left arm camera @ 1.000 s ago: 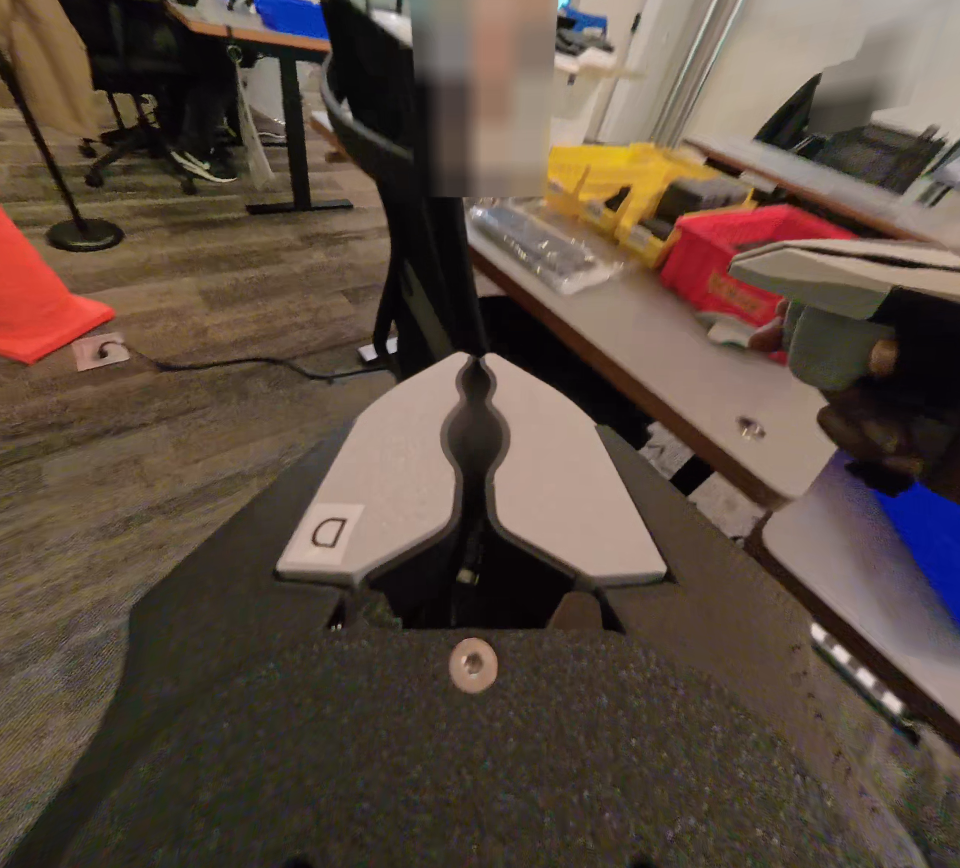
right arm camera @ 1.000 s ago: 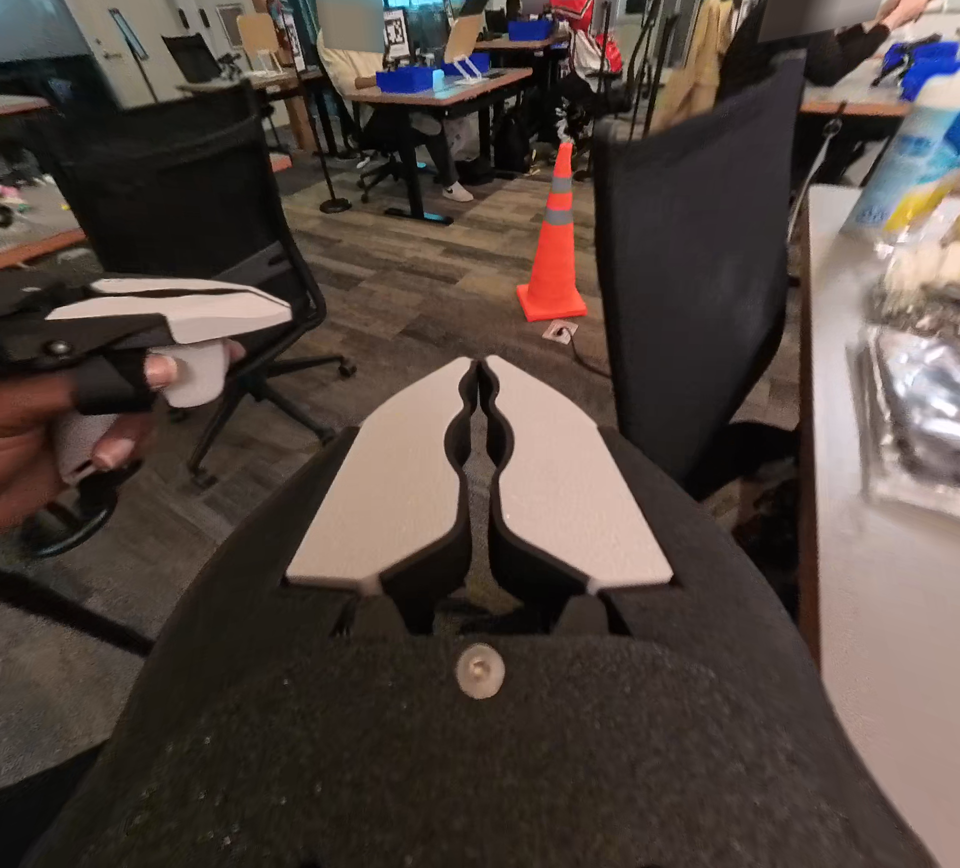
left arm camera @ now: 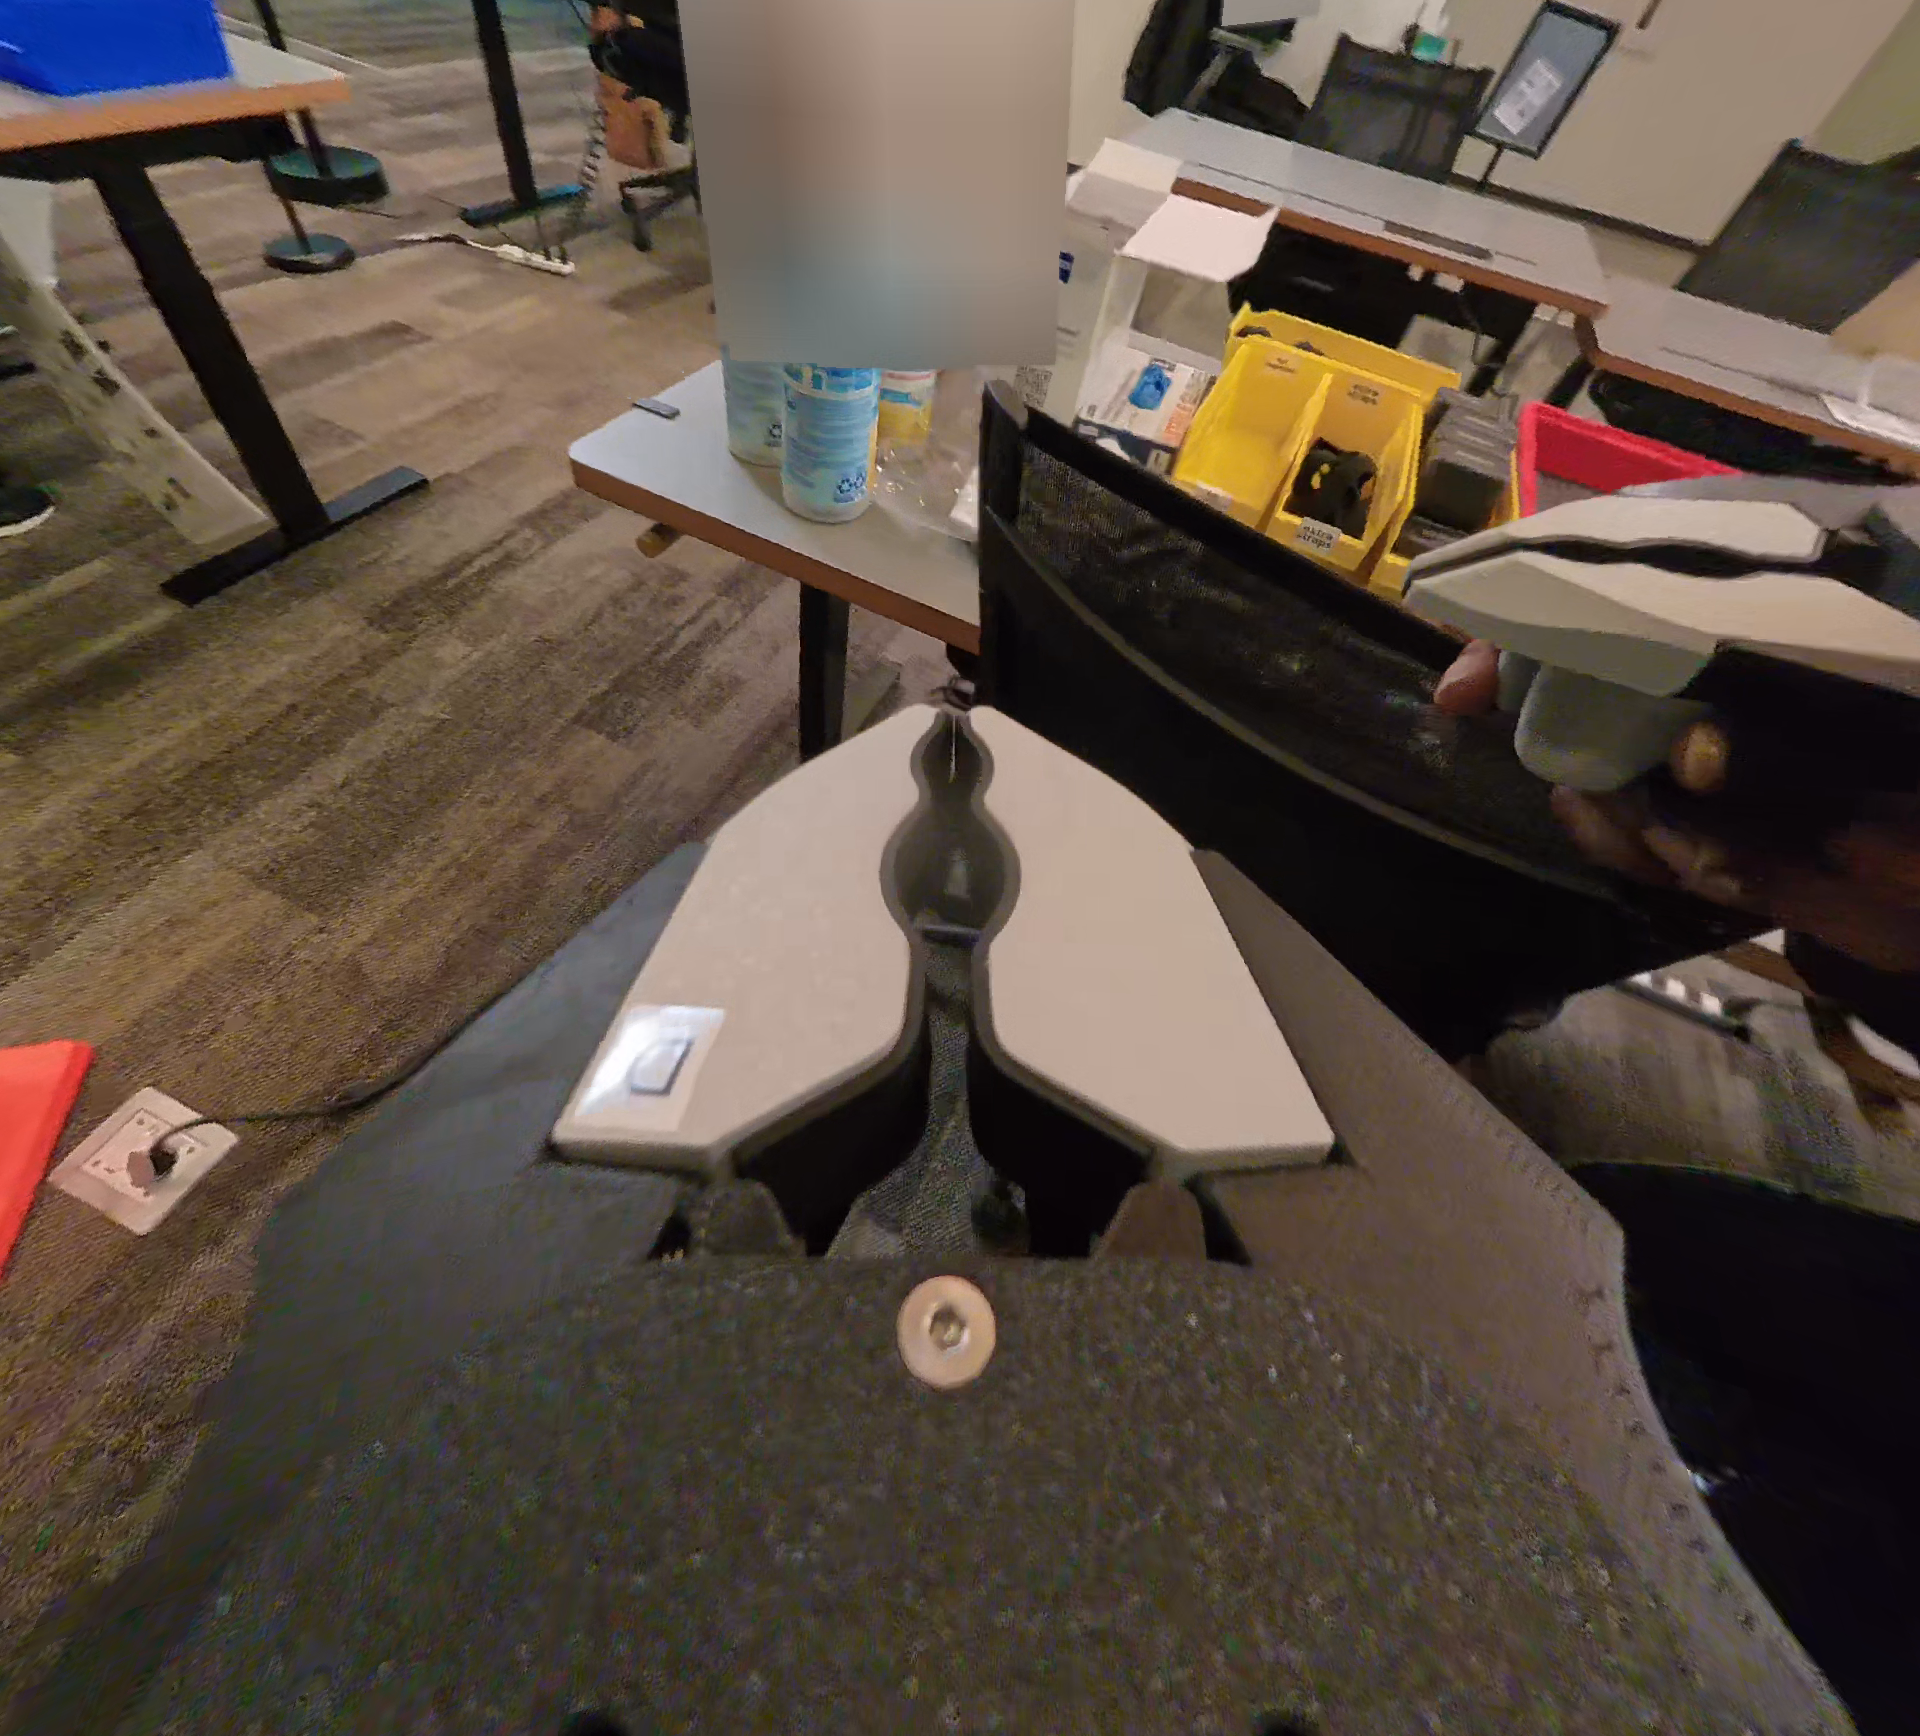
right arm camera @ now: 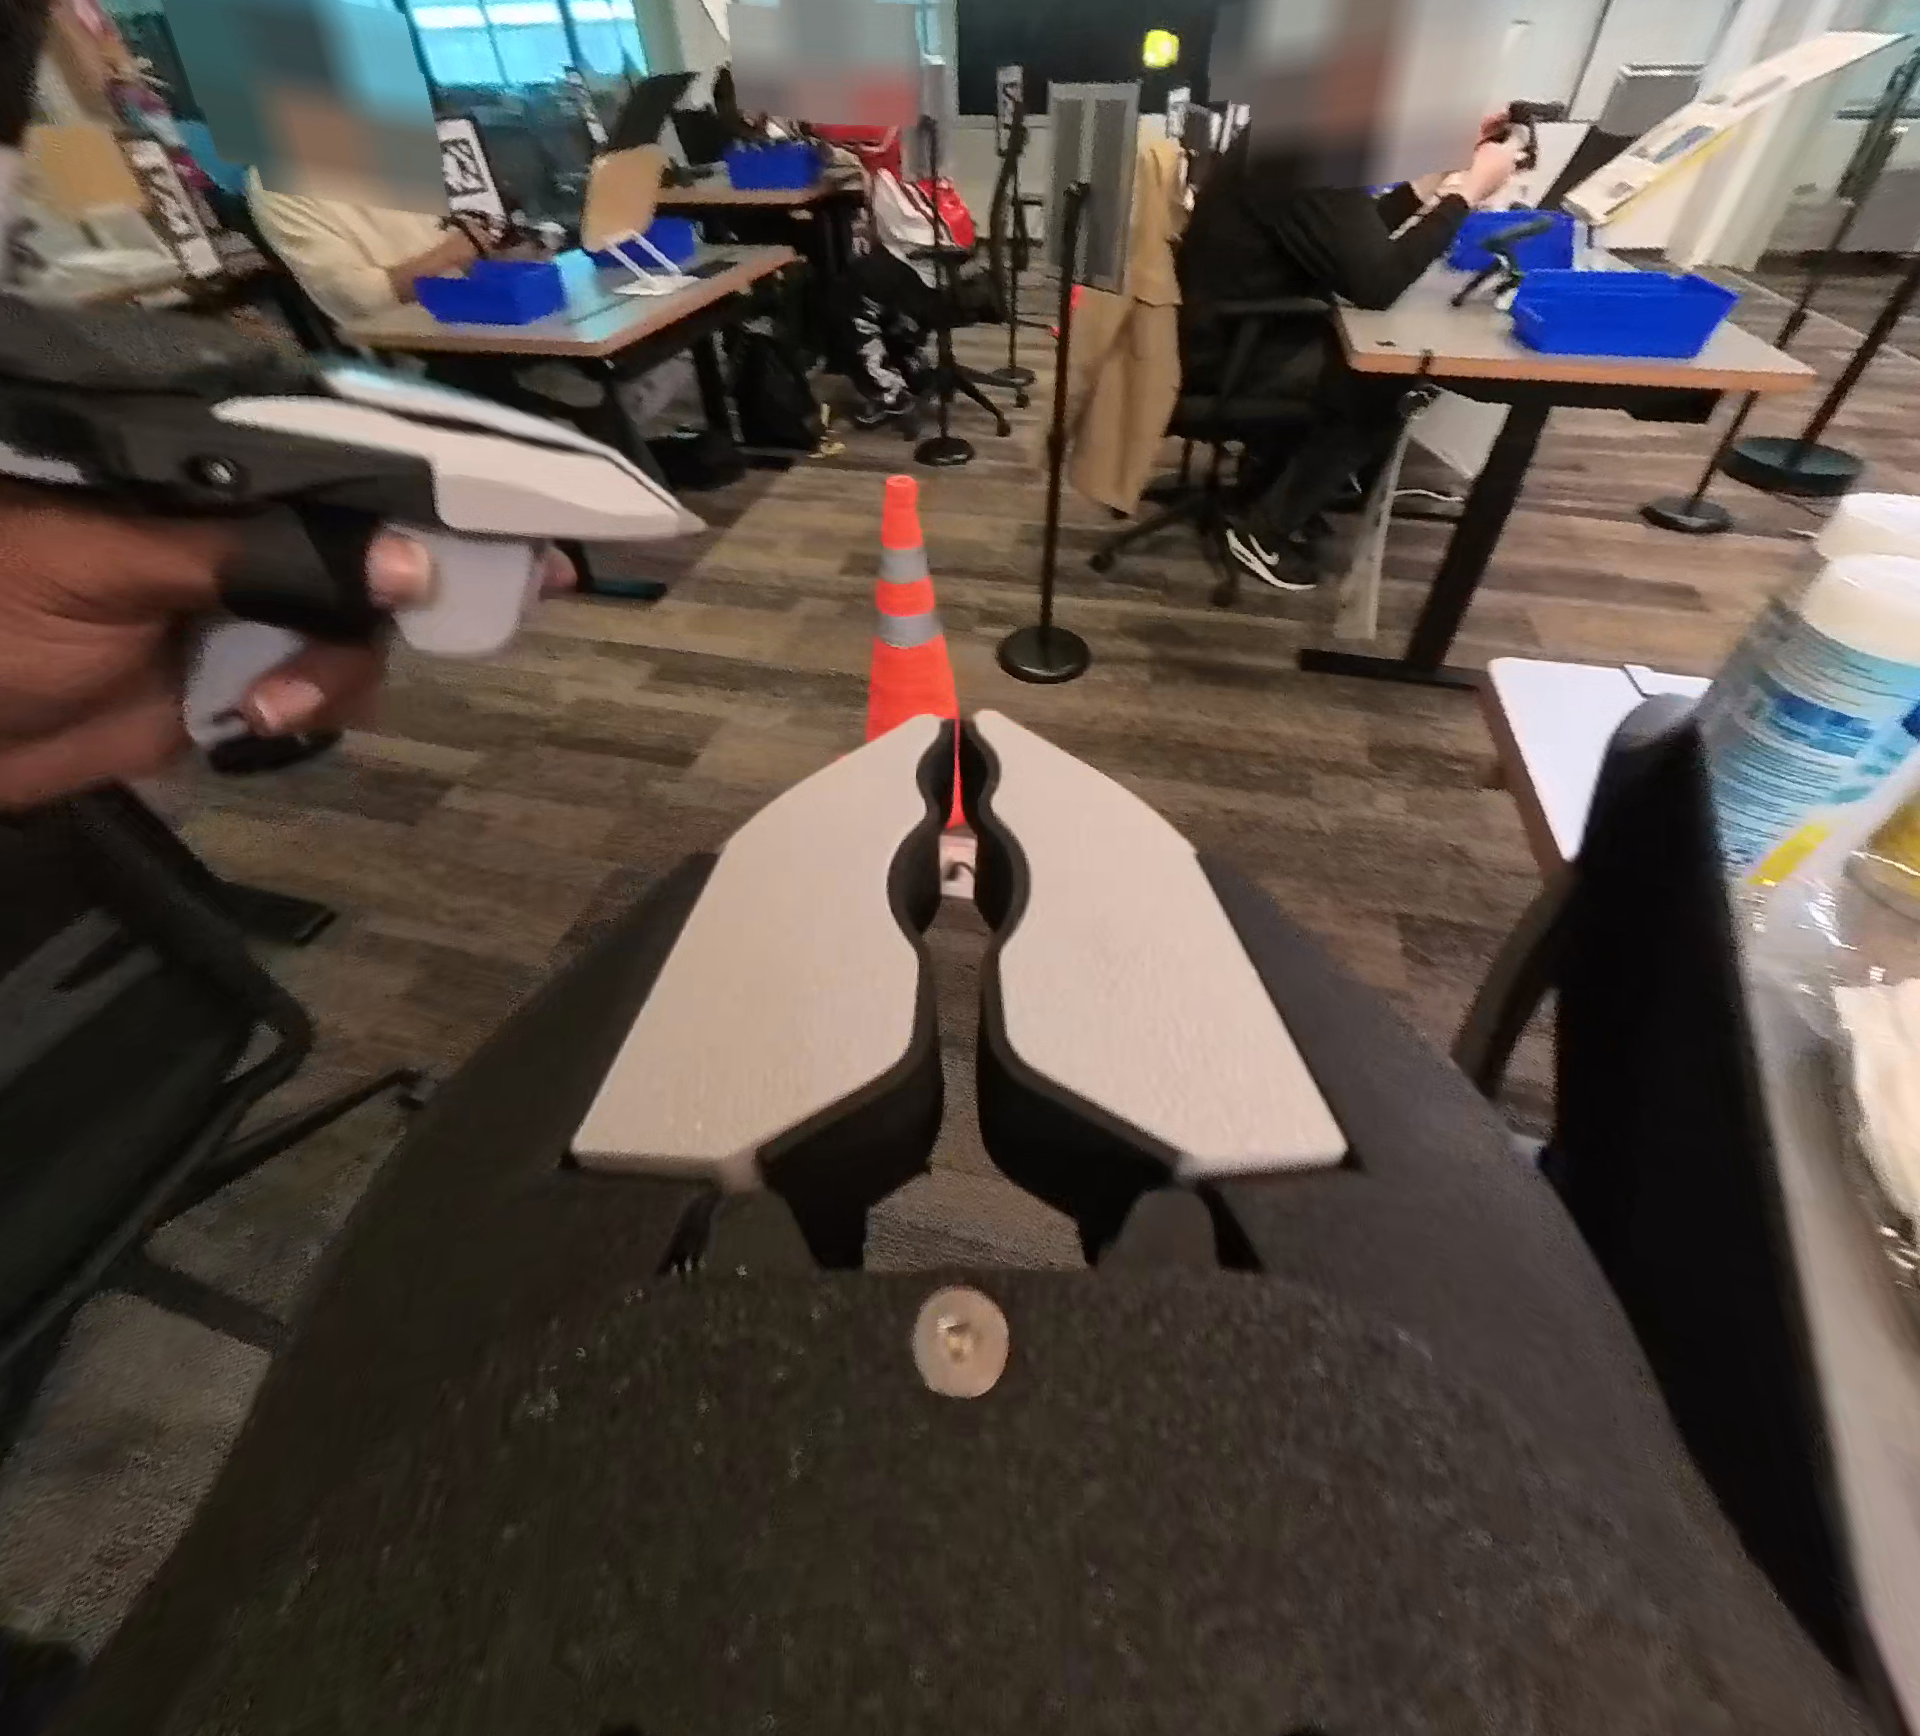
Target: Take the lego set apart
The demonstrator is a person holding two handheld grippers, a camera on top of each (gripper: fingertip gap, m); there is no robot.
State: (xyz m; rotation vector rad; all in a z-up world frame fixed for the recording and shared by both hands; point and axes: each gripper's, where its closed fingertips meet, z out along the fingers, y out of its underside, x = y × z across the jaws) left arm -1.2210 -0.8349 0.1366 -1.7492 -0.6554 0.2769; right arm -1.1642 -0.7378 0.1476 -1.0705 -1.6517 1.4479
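Right wrist view alone: orange cone [right arm camera: 909, 616] beyond empty, closed jaws

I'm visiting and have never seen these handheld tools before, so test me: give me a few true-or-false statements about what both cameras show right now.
1. Both sets of fingers are closed with nothing between them. True: the left gripper and the right gripper hold nothing.
2. An orange traffic cone stands on the floor. True.
3. The yellow bins sit on the floor. False: they sit on a table.
4. A lego set lies between the grippers. False: no lego set shows in either view.
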